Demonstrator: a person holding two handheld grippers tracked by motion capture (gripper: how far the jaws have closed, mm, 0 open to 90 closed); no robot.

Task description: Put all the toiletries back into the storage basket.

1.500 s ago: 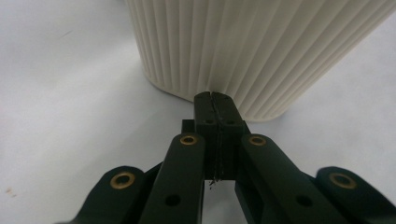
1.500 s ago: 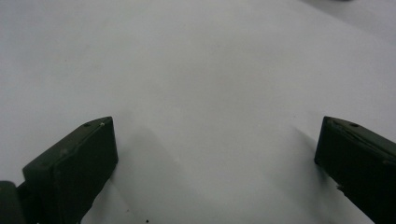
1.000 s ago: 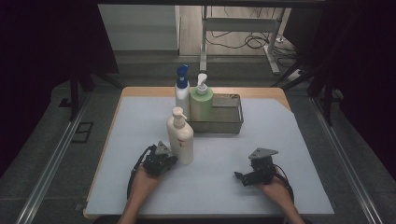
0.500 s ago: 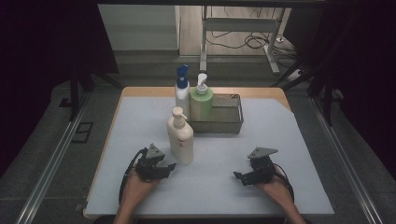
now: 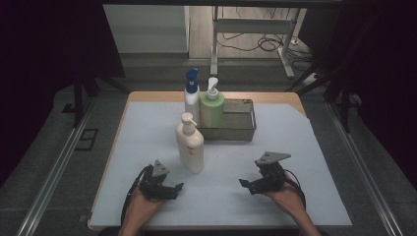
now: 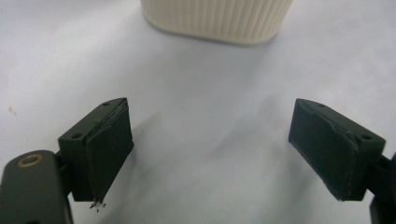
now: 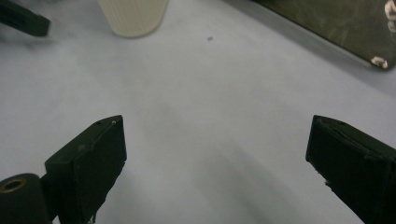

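A cream pump bottle (image 5: 190,145) stands upright on the white mat (image 5: 147,132); its ribbed base (image 6: 217,21) lies just ahead of my left gripper. The left gripper (image 5: 178,187) rests low near the front edge, left of the bottle and apart from it. Its jaws have just been opening and now stand wide with nothing between them (image 6: 210,149). My right gripper (image 5: 244,184) is held at the front right, open over bare mat (image 7: 217,163). It faces the cream bottle (image 7: 133,16).
A metal tray (image 5: 241,129) sits behind the cream bottle with a green pump bottle (image 5: 212,108) in its left end. A blue-capped spray bottle (image 5: 192,96) stands just left of the tray. The tray's wall (image 7: 336,28) shows far ahead of the right gripper.
The left gripper has drawn back from the cream bottle toward the front edge, and its jaws have spread. The bottle stays upright where it was. The right gripper has barely shifted.
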